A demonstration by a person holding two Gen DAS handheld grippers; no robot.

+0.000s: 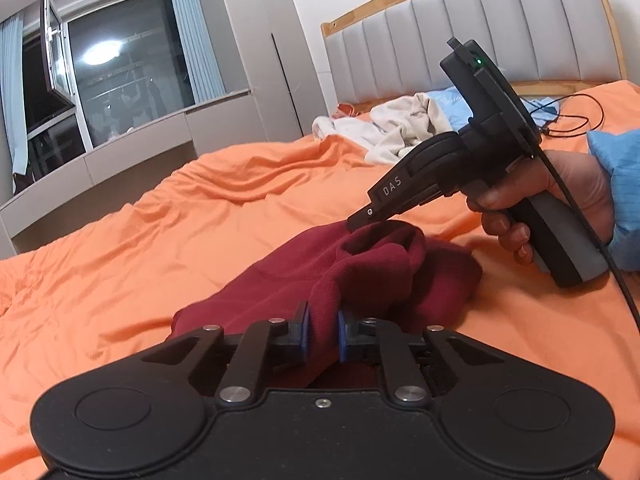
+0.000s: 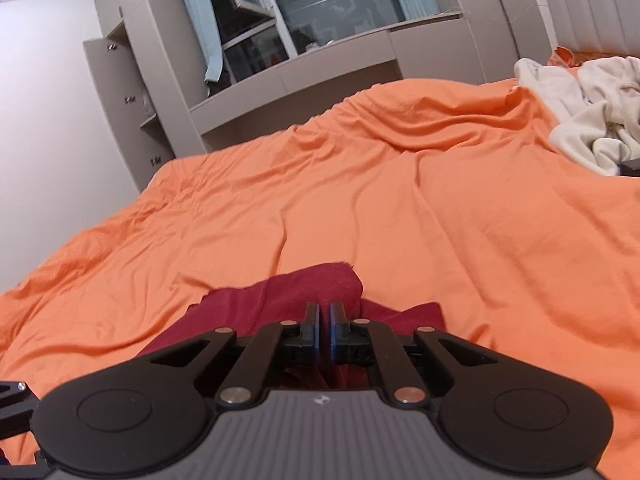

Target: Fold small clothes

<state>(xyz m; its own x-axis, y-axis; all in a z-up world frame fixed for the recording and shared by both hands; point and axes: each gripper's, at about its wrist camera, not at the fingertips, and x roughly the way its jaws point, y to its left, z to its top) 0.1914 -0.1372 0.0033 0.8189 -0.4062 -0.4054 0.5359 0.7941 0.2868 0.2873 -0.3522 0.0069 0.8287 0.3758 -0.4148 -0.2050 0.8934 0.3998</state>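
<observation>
A dark red garment (image 1: 360, 272) lies bunched on the orange bed sheet (image 1: 160, 240). My left gripper (image 1: 323, 334) is shut on a fold of it, with red cloth pinched between the blue pads. In the left wrist view my right gripper (image 1: 360, 220) comes in from the right with its tip on the garment's far edge. In the right wrist view my right gripper (image 2: 324, 332) has its pads nearly together over the red garment (image 2: 320, 284), and cloth shows between and below them.
A heap of white and light blue clothes (image 1: 400, 128) lies near the grey padded headboard (image 1: 460, 32). A black cable (image 1: 568, 116) lies on the sheet by the headboard. Grey cabinets and a window (image 2: 320, 20) stand beyond the bed's far edge.
</observation>
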